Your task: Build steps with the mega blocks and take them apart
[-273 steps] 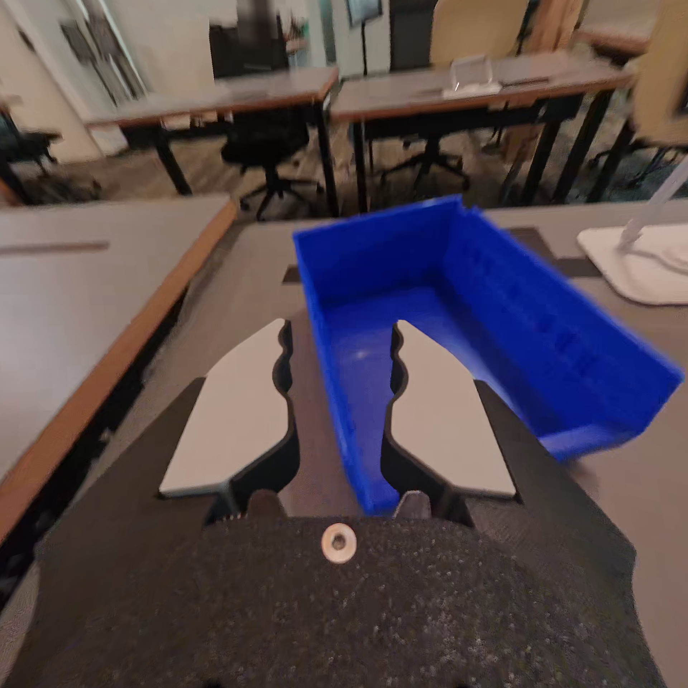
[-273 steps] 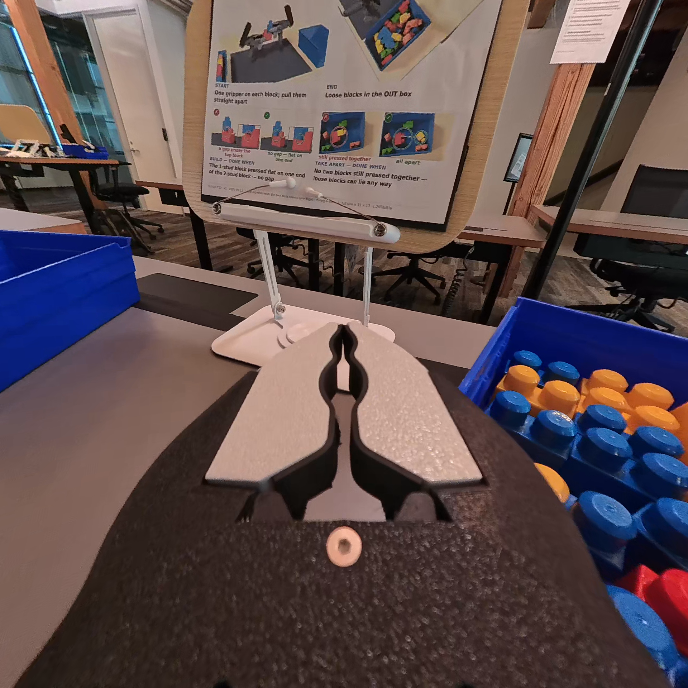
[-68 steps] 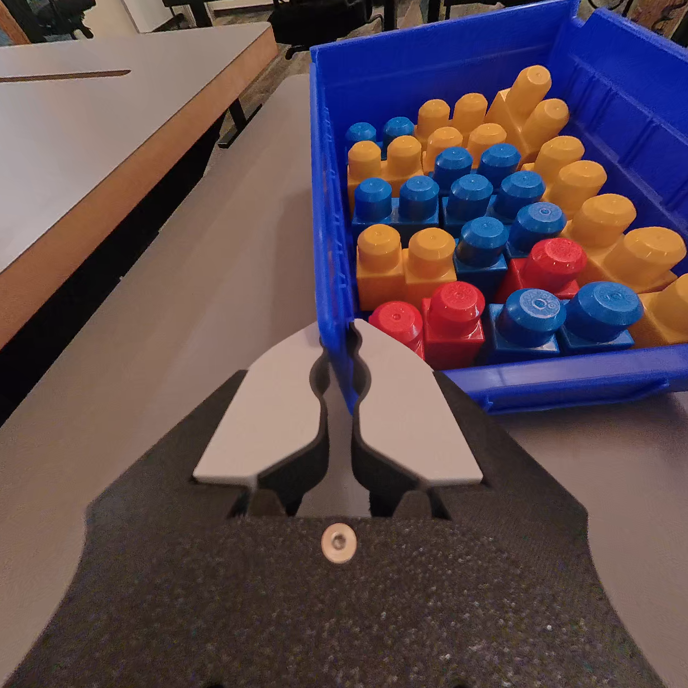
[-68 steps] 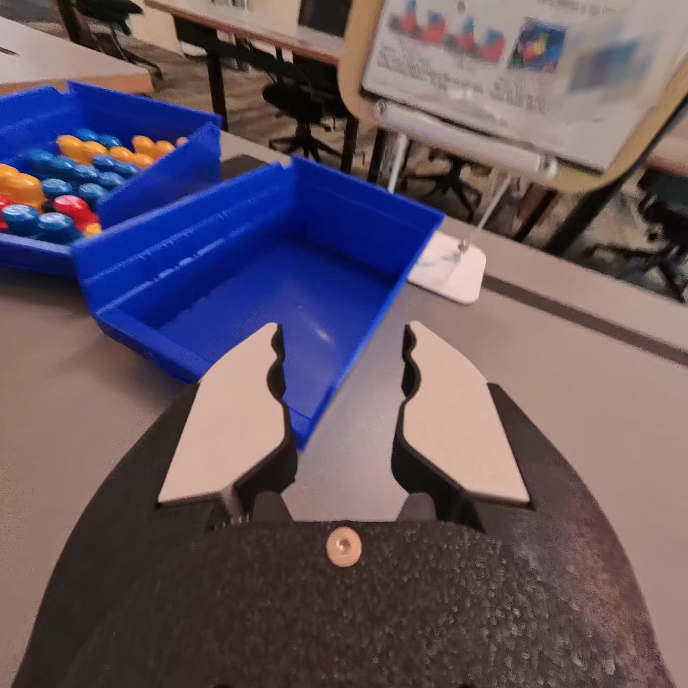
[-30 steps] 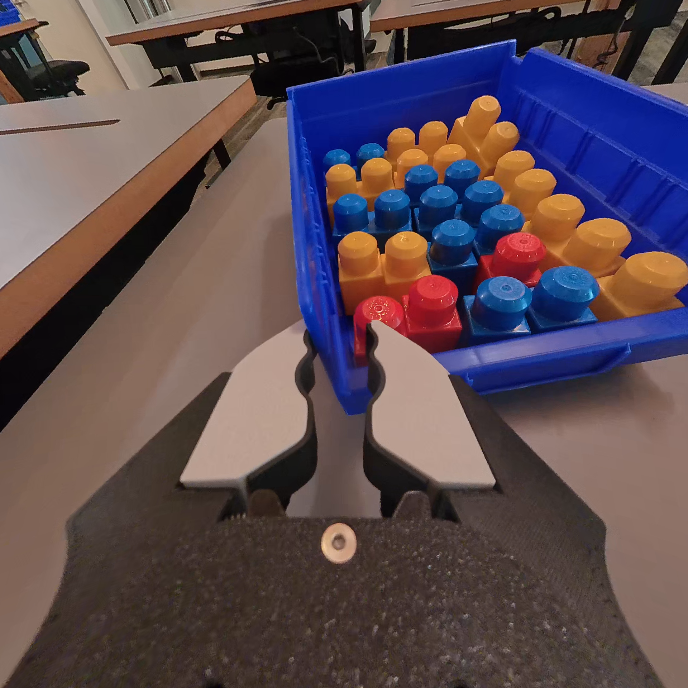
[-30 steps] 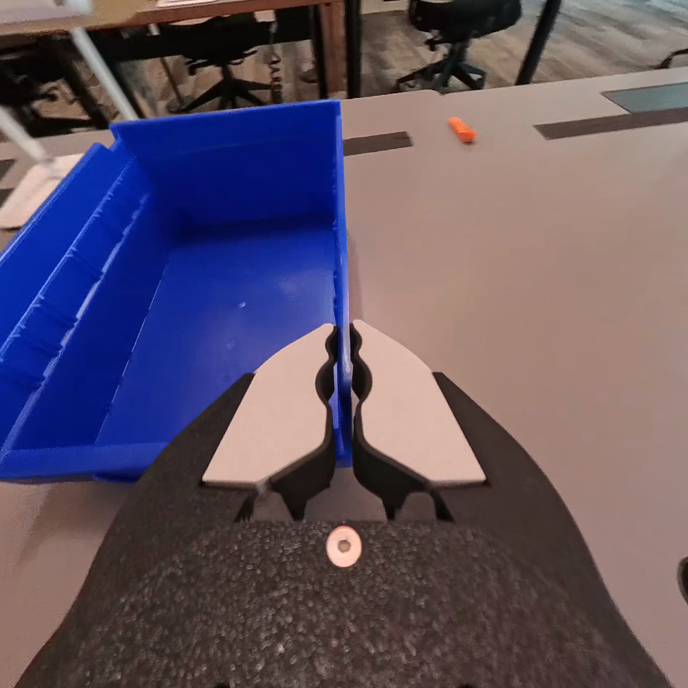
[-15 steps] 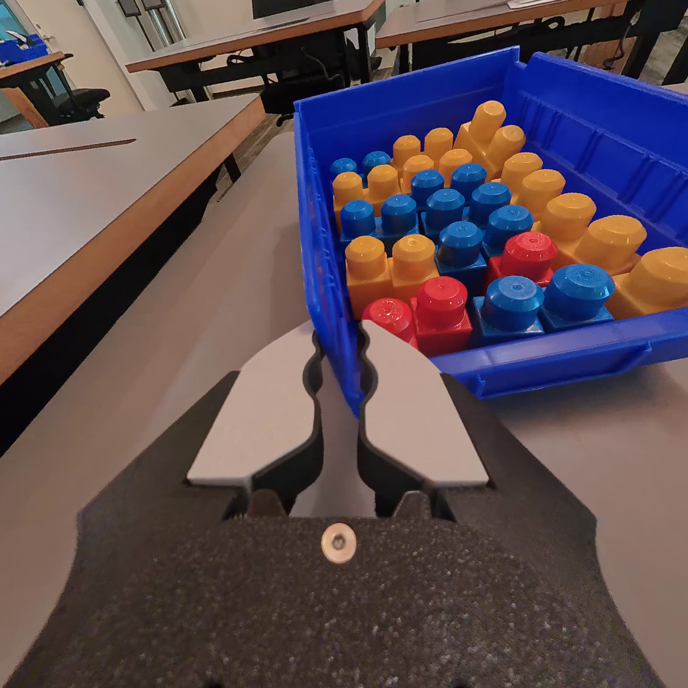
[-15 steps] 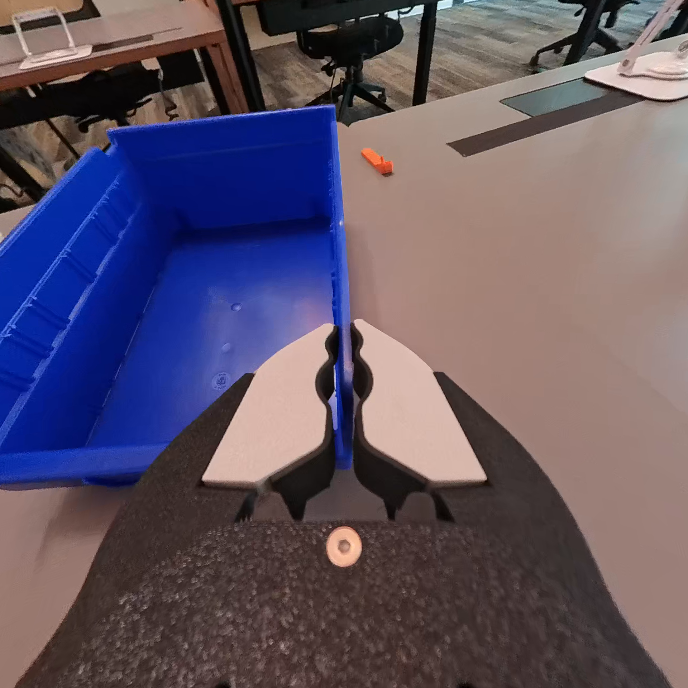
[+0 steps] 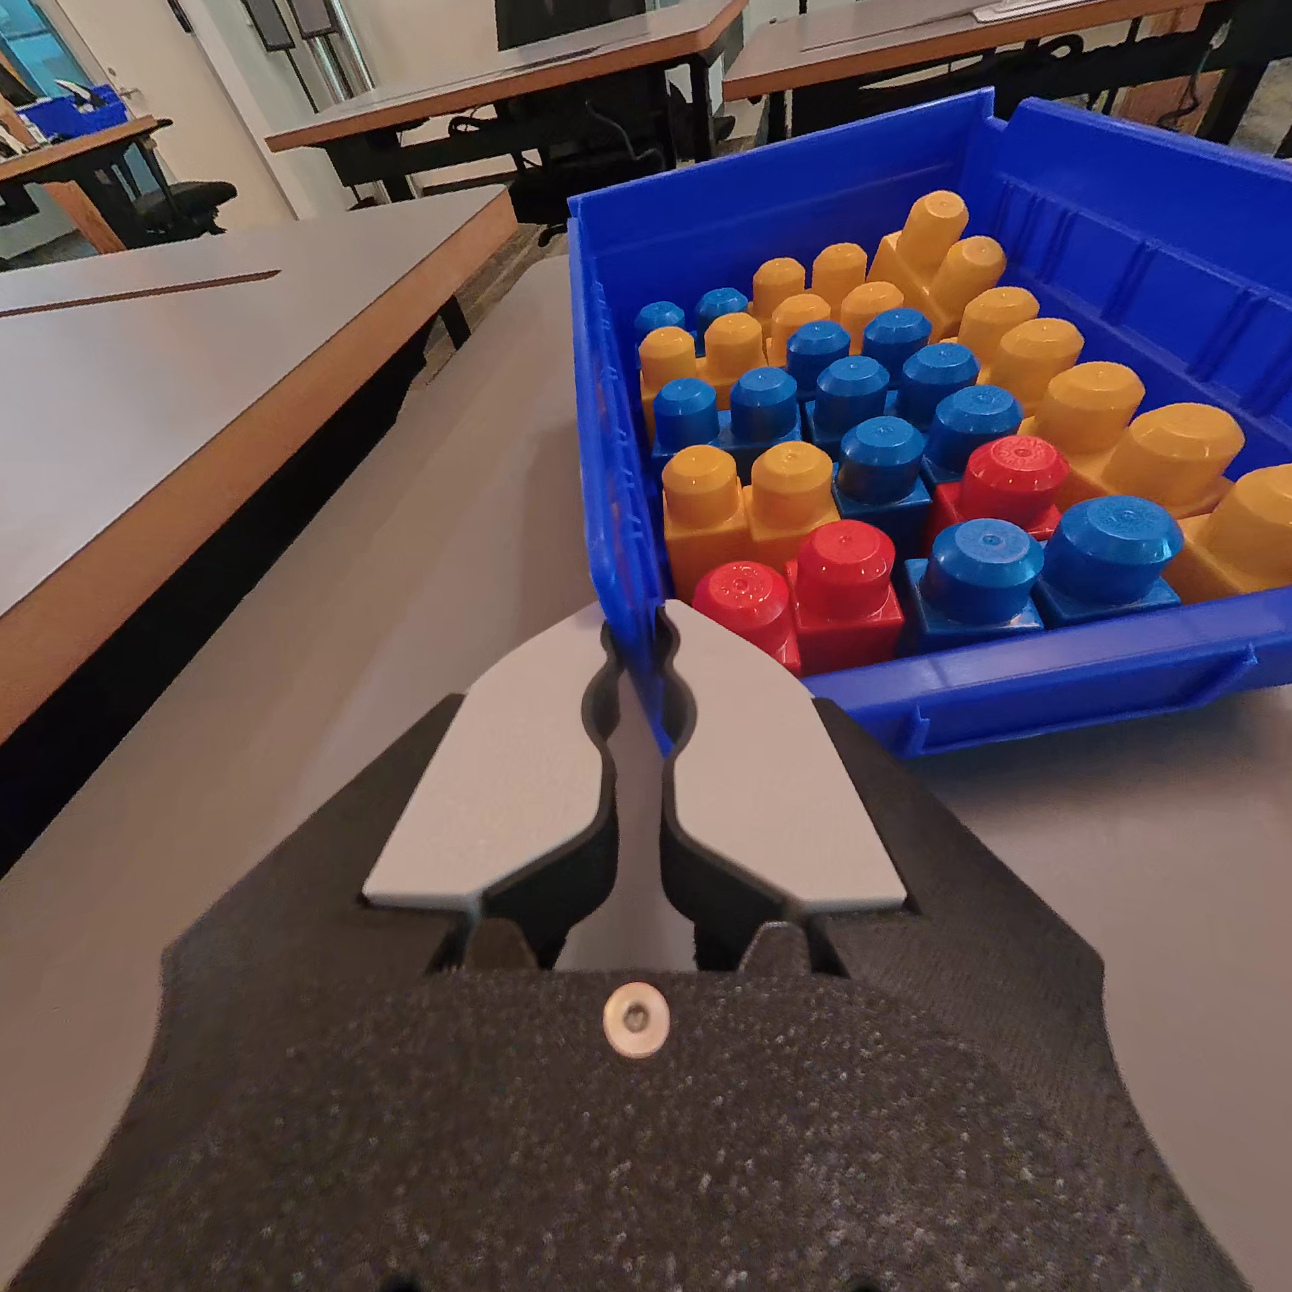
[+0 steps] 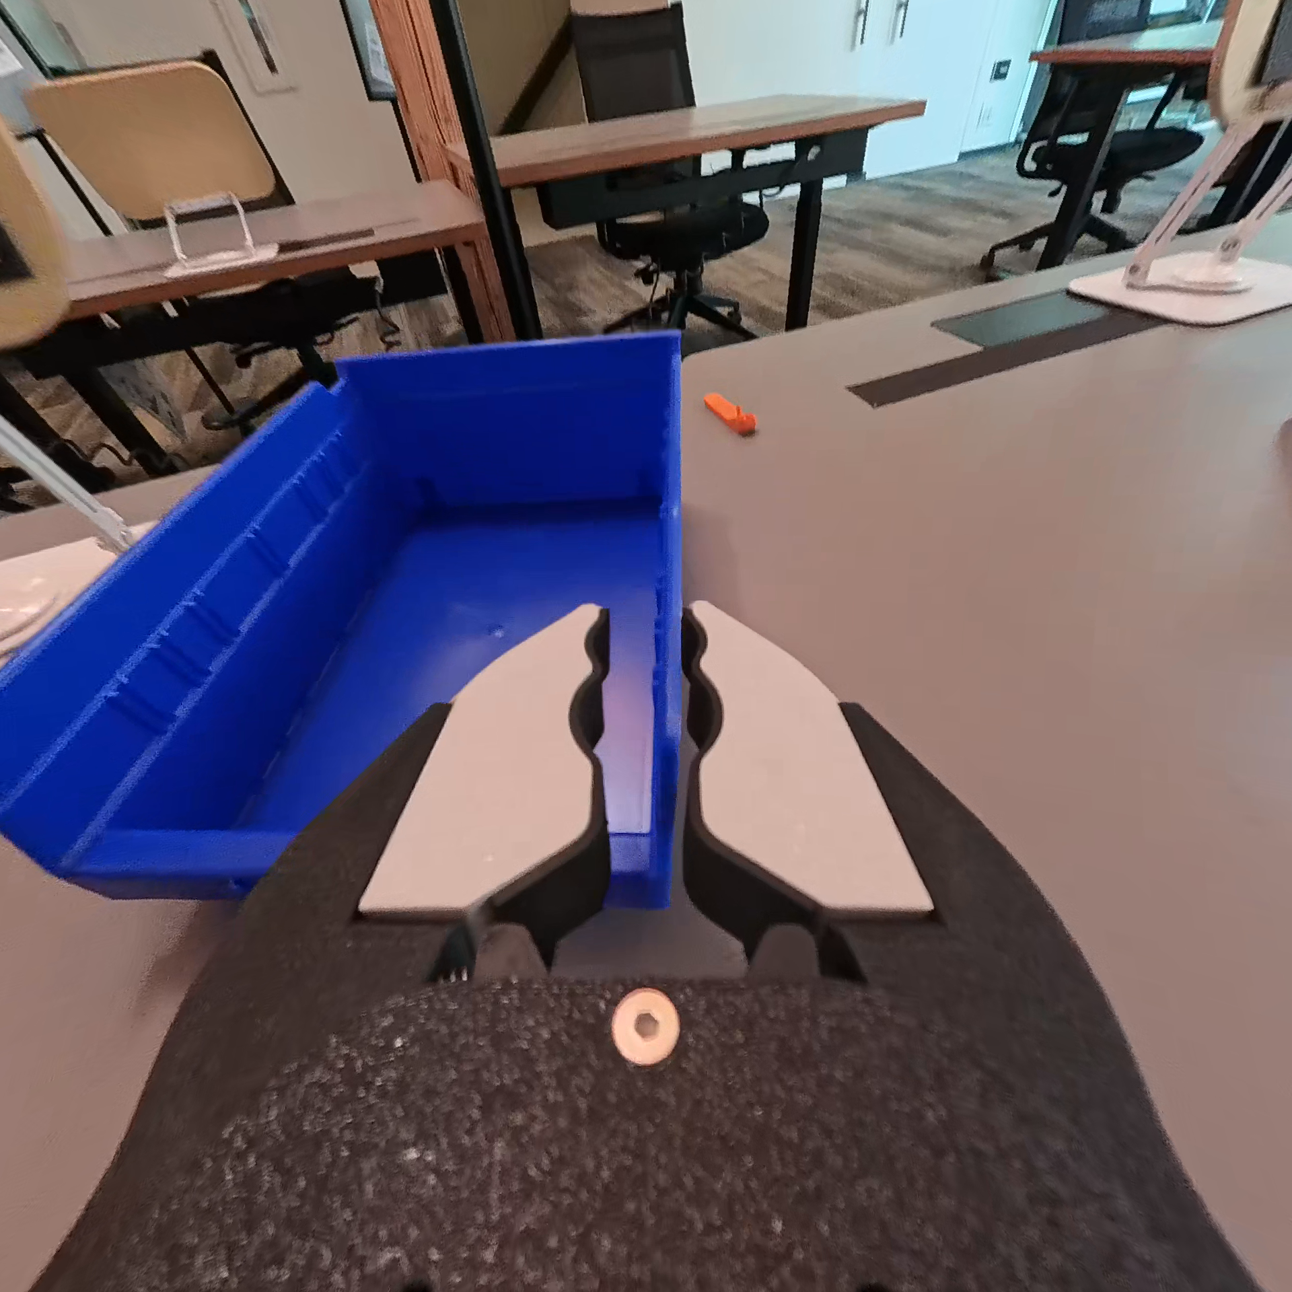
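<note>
The left tongs (image 9: 635, 622) pinch the near corner wall of the full blue bin (image 9: 1077, 682), mega blocks (image 9: 881, 447) packed just beyond. The right tongs (image 10: 644, 619) stand released, straddling the empty bin's (image 10: 510, 419) right wall on the surface (image 10: 1014, 594).

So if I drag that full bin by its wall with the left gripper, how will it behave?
The full bin is packed with blocks, so probably heavy for its size. The left gripper pinches one thin wall near a corner, so it may pivot rather than slide straight. The wall might flex a little.
</note>
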The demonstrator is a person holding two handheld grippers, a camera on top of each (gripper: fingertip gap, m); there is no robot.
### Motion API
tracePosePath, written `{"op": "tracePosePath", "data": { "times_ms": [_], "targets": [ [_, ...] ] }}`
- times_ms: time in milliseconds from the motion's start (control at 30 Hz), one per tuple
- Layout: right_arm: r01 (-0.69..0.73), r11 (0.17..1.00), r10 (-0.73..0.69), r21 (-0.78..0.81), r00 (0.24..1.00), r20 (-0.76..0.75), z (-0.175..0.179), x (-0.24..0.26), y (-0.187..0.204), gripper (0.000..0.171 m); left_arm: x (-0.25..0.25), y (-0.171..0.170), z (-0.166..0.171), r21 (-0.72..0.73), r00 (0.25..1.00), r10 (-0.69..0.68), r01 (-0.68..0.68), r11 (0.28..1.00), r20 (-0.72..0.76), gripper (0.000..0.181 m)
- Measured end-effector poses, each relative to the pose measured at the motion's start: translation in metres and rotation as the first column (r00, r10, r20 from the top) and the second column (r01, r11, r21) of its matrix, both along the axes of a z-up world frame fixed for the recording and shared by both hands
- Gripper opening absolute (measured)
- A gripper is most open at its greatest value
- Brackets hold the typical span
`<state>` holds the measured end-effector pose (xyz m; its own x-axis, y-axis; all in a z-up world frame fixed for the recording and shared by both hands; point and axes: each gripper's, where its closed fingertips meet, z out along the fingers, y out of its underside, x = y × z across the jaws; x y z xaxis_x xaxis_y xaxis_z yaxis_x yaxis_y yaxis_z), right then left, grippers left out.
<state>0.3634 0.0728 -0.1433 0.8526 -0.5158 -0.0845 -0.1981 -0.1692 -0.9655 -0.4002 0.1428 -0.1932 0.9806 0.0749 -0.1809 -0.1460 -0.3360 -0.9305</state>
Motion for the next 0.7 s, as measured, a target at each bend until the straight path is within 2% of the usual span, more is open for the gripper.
{"op": "tracePosePath", "data": {
  "times_ms": [100,167,267,400,600,700],
  "targets": [
    [-0.012,1.000,0.011,0.018,0.999,0.047,0.015,-0.006,-0.002,0.022,0.000,0.000,0.000,-0.001,1.000,0.003,-0.003,1.000,-0.018,0.009],
    [-0.024,0.999,0.022,0.024,0.997,0.073,0.023,-0.011,-0.004,0.023,-0.001,-0.002,0.005,0.021,1.000,0.004,-0.004,1.000,-0.011,0.022],
    [-0.053,0.998,0.050,0.028,0.994,0.099,0.032,-0.021,-0.003,0.024,-0.009,-0.010,0.029,0.094,0.999,0.030,-0.033,0.995,0.037,0.031],
    [-0.099,0.995,0.094,0.032,0.985,0.144,0.045,-0.039,0.004,0.025,-0.001,-0.020,0.071,0.190,0.999,-0.004,-0.003,0.982,0.038,0.025],
    [-0.213,0.976,0.201,0.047,0.963,0.179,0.064,-0.081,0.026,0.025,0.077,-0.024,0.133,0.308,0.973,-0.230,0.219,0.926,-0.002,0.014],
    [-0.280,0.959,0.266,0.045,0.943,0.201,0.073,-0.109,0.042,0.025,0.124,-0.019,0.154,0.333,0.945,-0.323,0.320,0.887,-0.049,0.010]
  ]
}}
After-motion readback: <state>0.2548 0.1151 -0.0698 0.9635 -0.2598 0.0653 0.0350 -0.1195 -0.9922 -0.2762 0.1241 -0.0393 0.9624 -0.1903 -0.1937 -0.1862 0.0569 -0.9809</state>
